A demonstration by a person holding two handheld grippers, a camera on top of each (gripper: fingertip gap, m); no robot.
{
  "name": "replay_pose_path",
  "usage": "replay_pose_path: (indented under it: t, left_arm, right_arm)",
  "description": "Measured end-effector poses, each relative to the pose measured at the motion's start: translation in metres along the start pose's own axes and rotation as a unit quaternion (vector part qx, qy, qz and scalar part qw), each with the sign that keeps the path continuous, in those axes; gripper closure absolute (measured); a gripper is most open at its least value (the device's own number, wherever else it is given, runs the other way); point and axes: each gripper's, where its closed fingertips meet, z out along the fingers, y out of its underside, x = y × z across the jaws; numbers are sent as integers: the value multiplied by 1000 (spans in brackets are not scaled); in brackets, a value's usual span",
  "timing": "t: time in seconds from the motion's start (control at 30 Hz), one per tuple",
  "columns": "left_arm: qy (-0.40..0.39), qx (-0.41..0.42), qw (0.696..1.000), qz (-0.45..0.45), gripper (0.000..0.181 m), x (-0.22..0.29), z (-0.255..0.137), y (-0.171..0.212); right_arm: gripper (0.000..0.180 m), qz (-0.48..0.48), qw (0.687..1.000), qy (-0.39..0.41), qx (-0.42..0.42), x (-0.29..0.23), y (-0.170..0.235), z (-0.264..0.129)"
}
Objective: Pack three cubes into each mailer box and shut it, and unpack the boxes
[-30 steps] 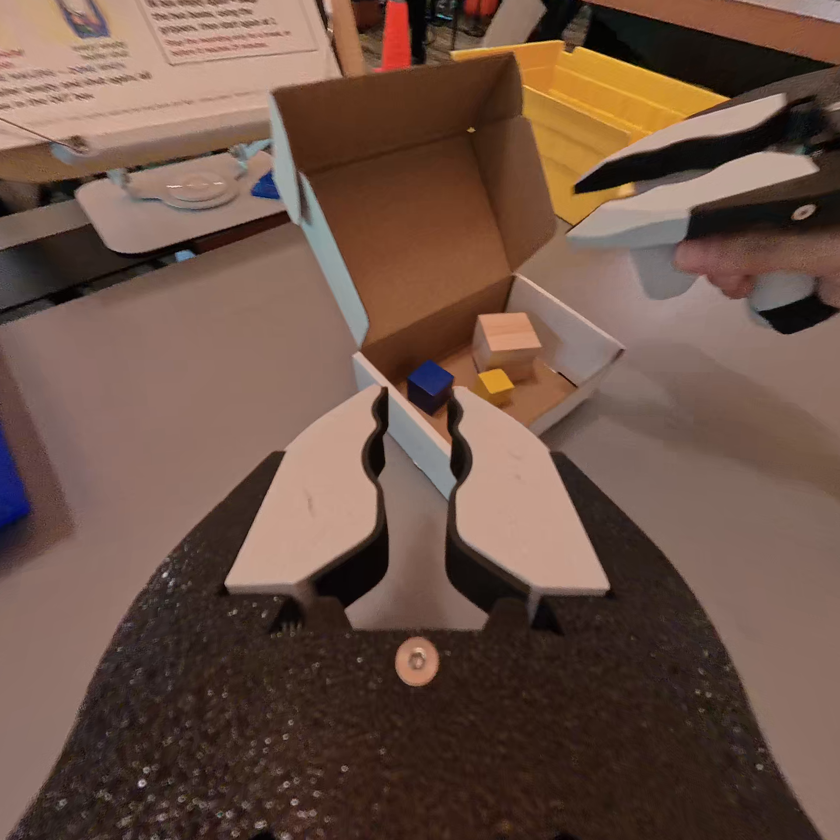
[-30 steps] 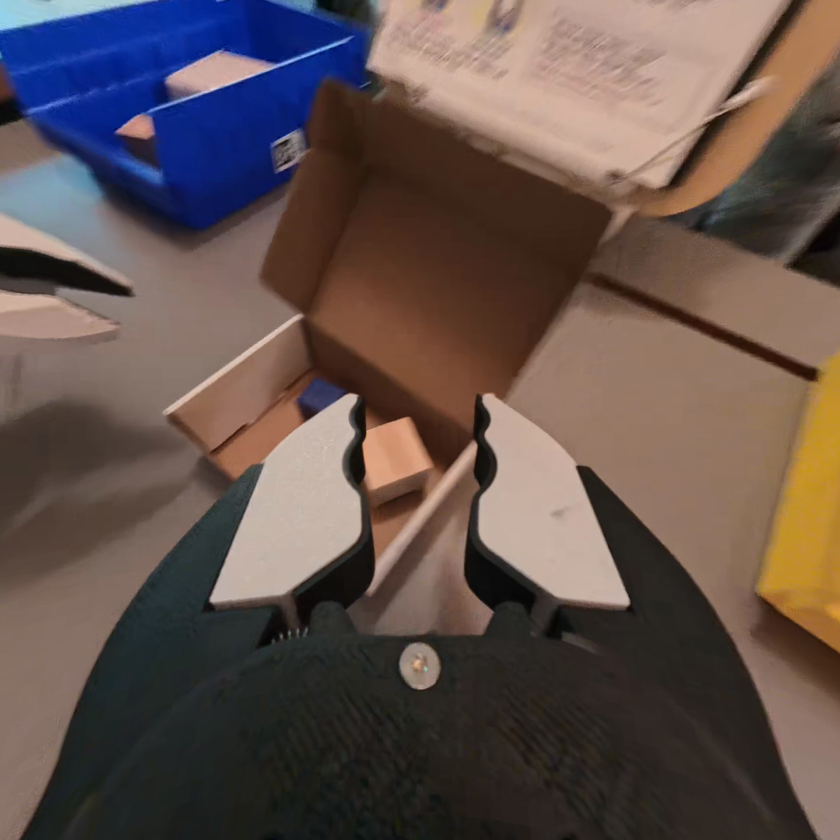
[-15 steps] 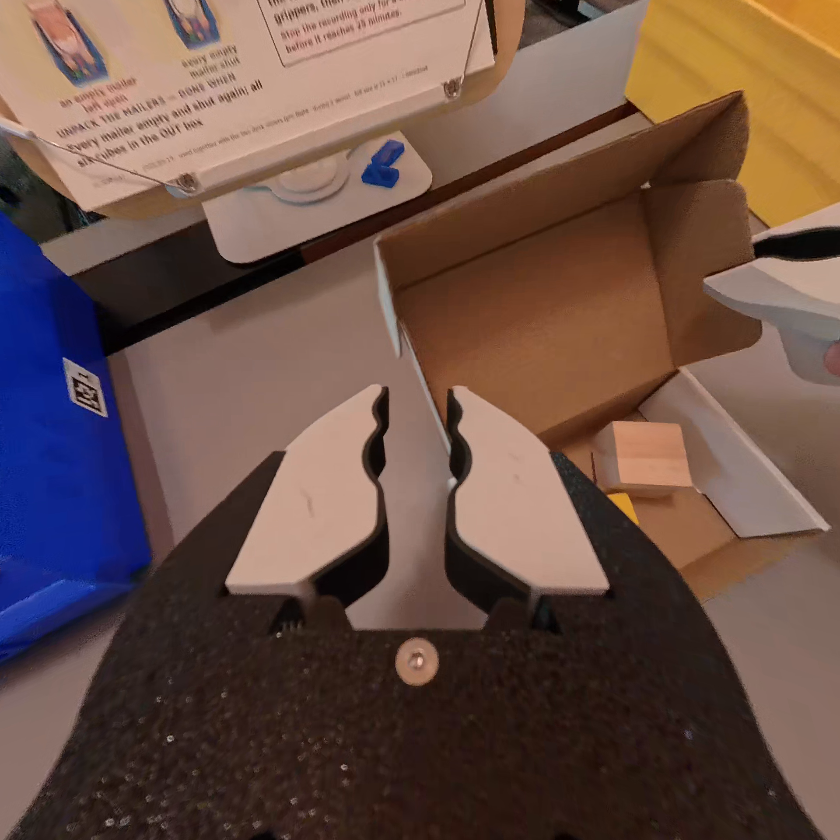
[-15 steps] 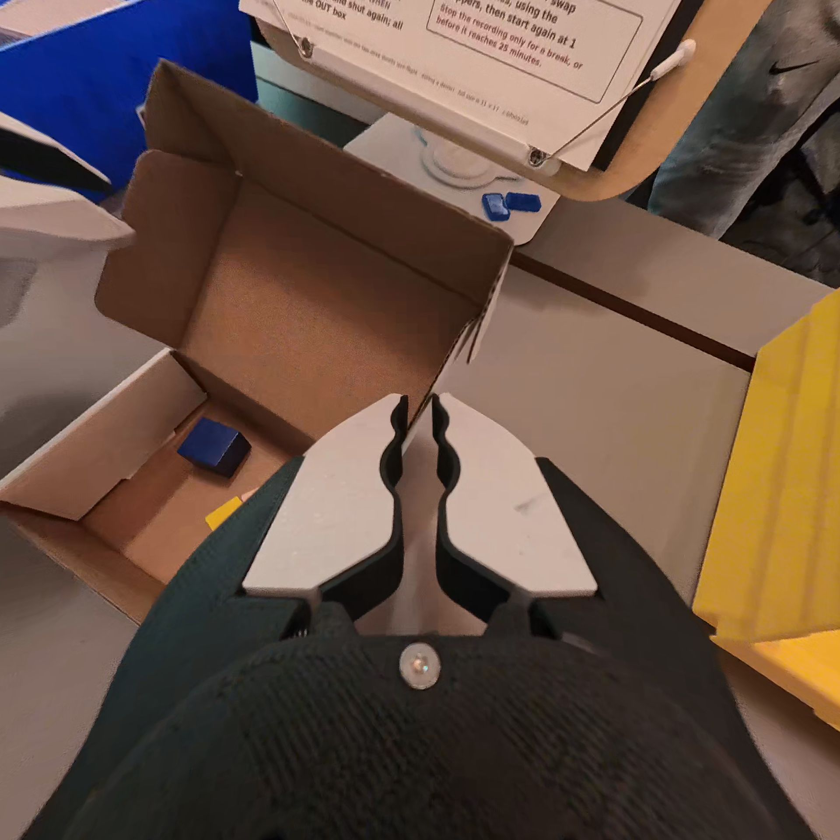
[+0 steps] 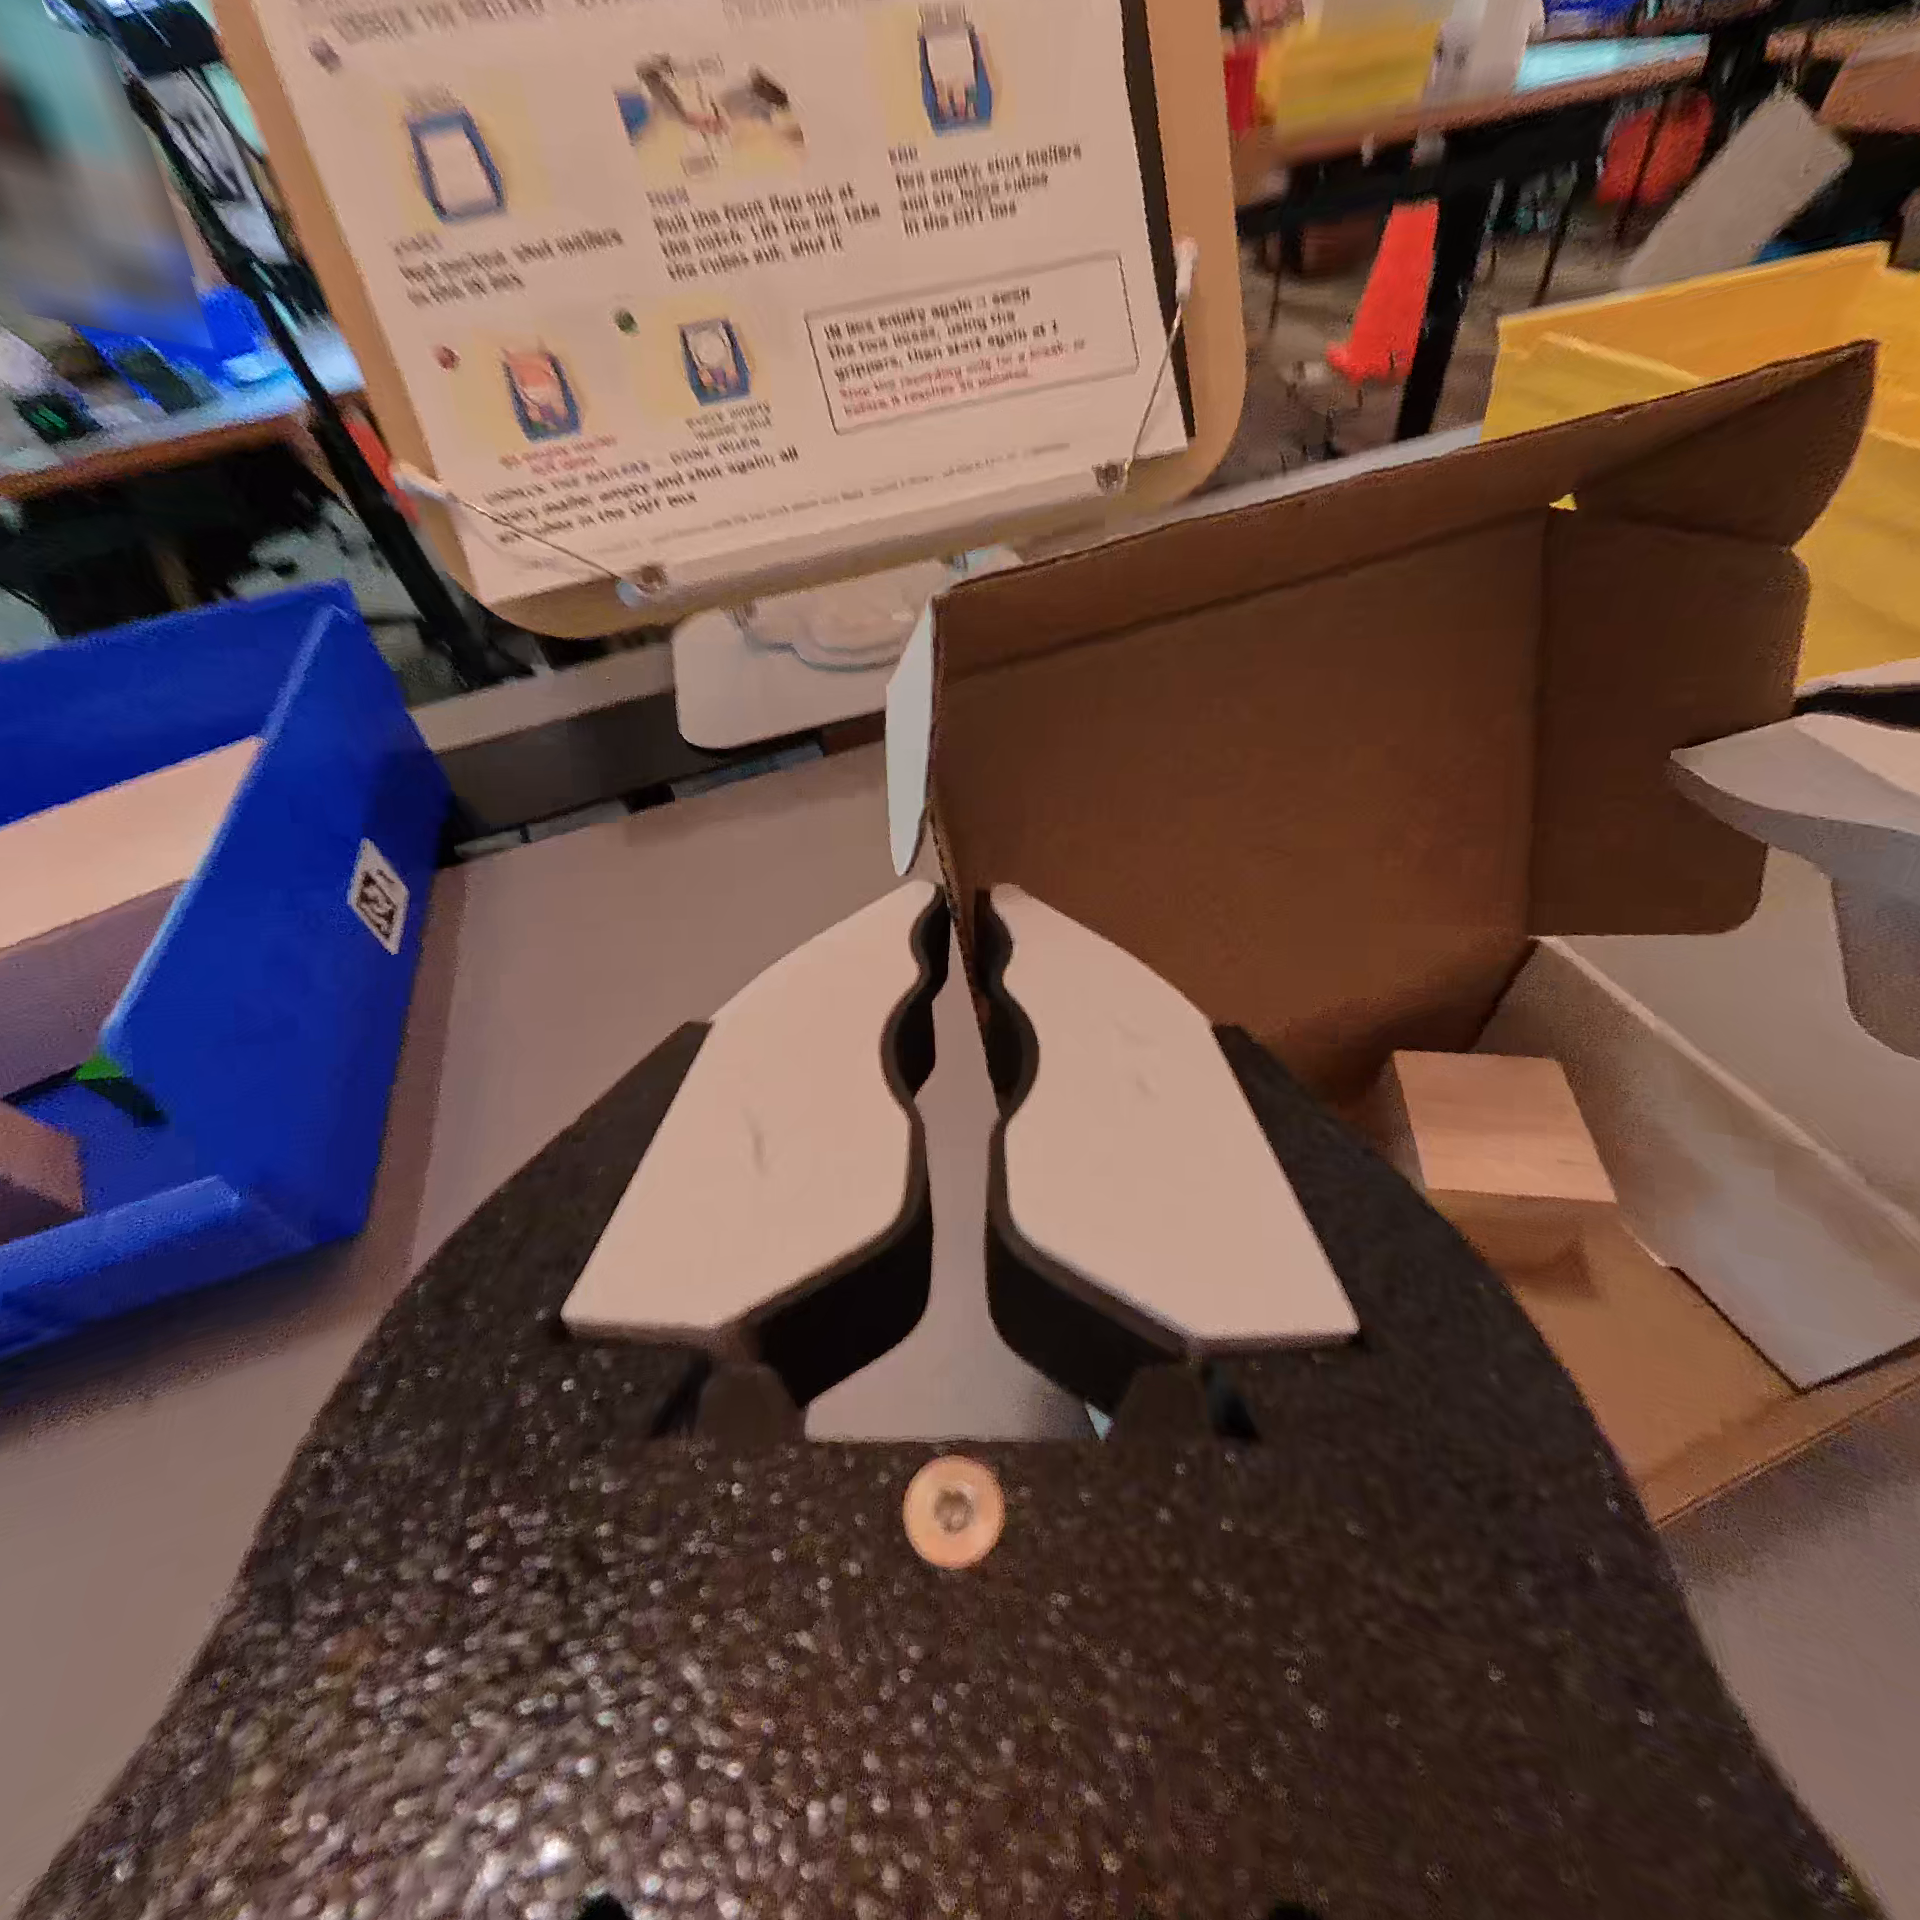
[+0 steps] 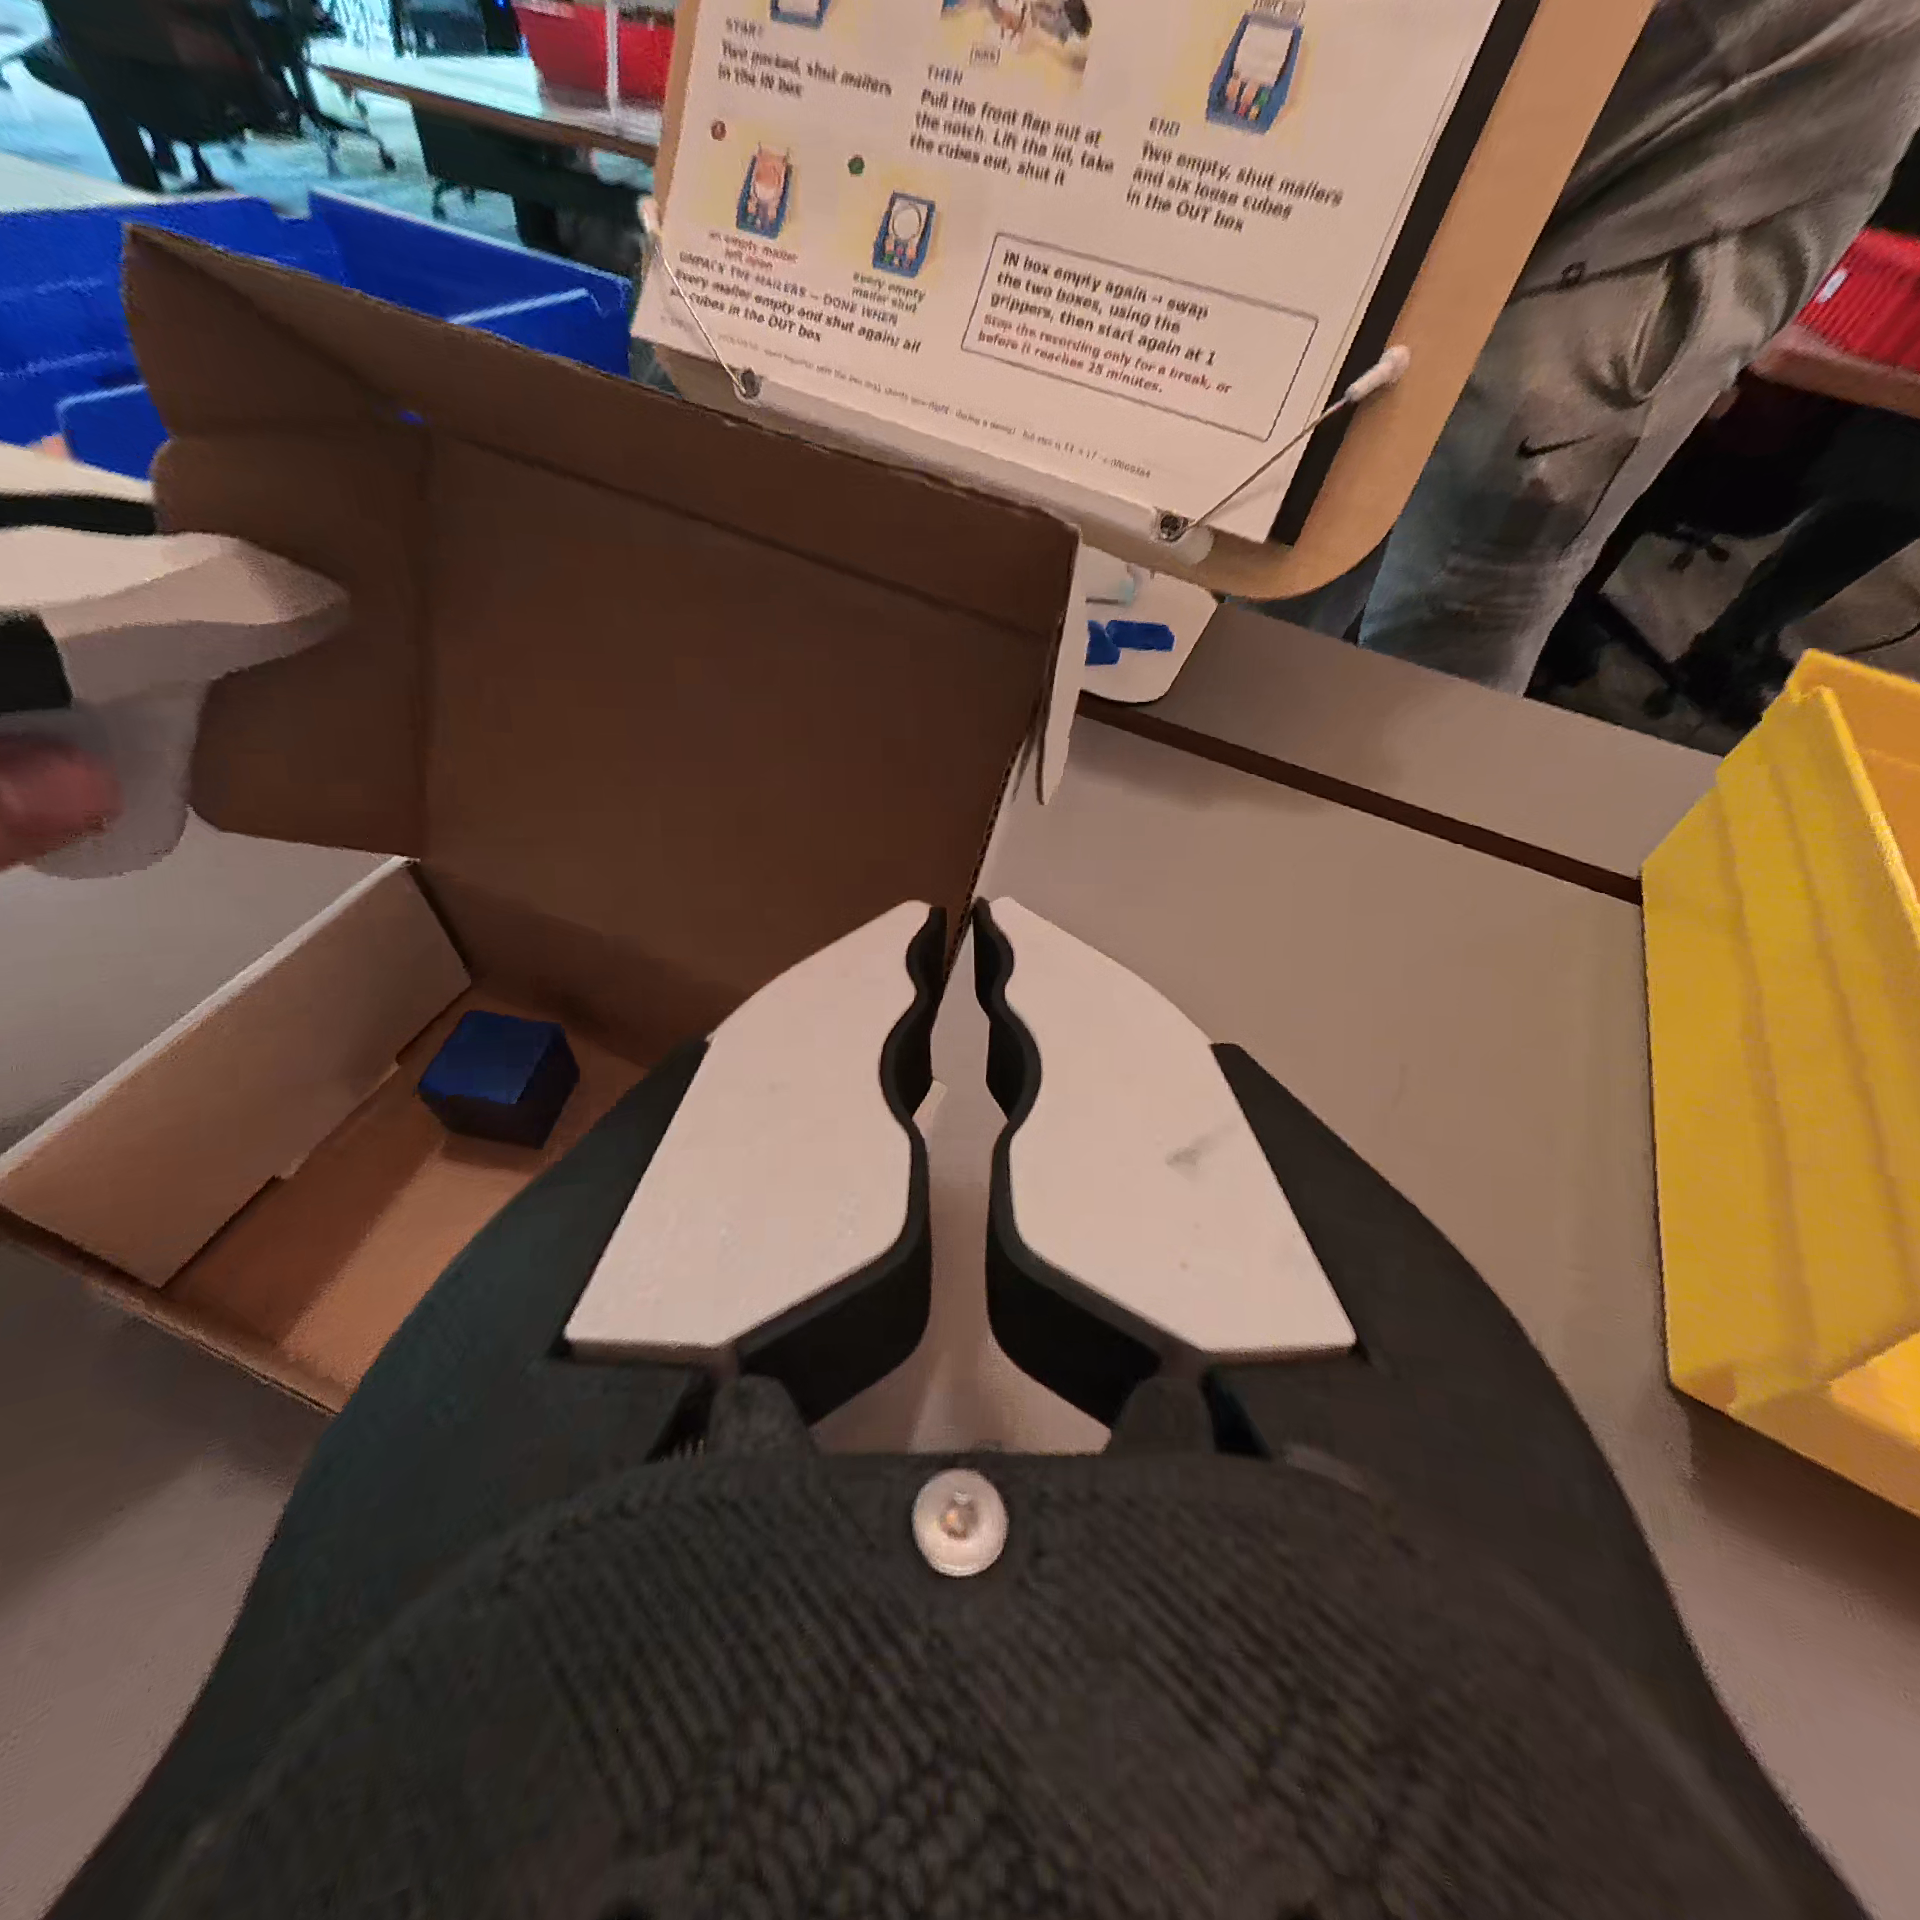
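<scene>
An open mailer box stands on the grey table, its brown lid (image 5: 1247,831) upright above the white-walled base (image 5: 1714,1174). My left gripper (image 5: 961,909) is shut on the lid's left edge, beside its white side flap (image 5: 906,748). My right gripper (image 6: 958,916) is shut on the lid's (image 6: 707,675) right edge. Each gripper shows at the far side of the other view: the right one (image 5: 1818,790) and the left one (image 6: 156,613). A wooden cube (image 5: 1496,1132) and a blue cube (image 6: 499,1075) lie inside the base (image 6: 229,1070). My grippers hide the rest of the box floor.
A blue bin (image 5: 260,935) stands left of the box. A yellow bin (image 6: 1787,1039) stands to the right. An instruction board (image 5: 779,260) on a white stand is behind the box. A person (image 6: 1662,312) stands beyond the table. Spacing between my two grippers at the tips: around 15 cm.
Both grippers moved from over the box base out to the lid's side edges and closed on them. The lid now stands more upright.
</scene>
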Motion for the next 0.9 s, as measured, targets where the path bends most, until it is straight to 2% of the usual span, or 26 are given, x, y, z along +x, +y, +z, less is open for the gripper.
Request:
replay_pose_path:
  t: [0.13,0.23,0.3,0.37,0.43,0.5,0.53,0.63,0.77,0.87,0.9]
  left_arm:
    - [-40,68,997,11,176,7,-24,8]
    - [-60,82,994,31,177,12,-37,15]
    - [-74,88,992,43,177,14,-44,19]
    - [-81,87,992,43,178,17,-49,25]
    - [-88,80,992,50,178,19,-53,28]
    - [-94,81,990,61,178,22,-58,29]
    - [-96,83,990,64,177,24,-60,30]
    - [-96,89,989,73,177,27,-65,31]
    - [-92,95,988,84,177,29,-68,32]
    - [-86,96,987,92,176,29,-69,32]
    - [-85,96,987,98,176,28,-69,32]
  right_arm:
    - [175,-17,999,28,34,-13,5,-14]
    - [174,-54,997,45,40,-19,14,-24]
    - [172,-61,997,29,31,-23,18,-30]
    - [162,-59,998,11,20,-25,21,-38]
    - [141,-66,997,26,43,-23,12,-52]
    - [127,-129,986,66,89,-22,-5,-70]
    - [127,-178,973,90,113,-23,-15,-79]
    - [137,-346,915,117,168,-43,-37,-93]
    - [140,-473,868,87,123,-62,-24,-78]
    - [174,-502,853,77,117,-67,-27,-76]
    - [176,-509,850,70,115,-68,-29,-76]
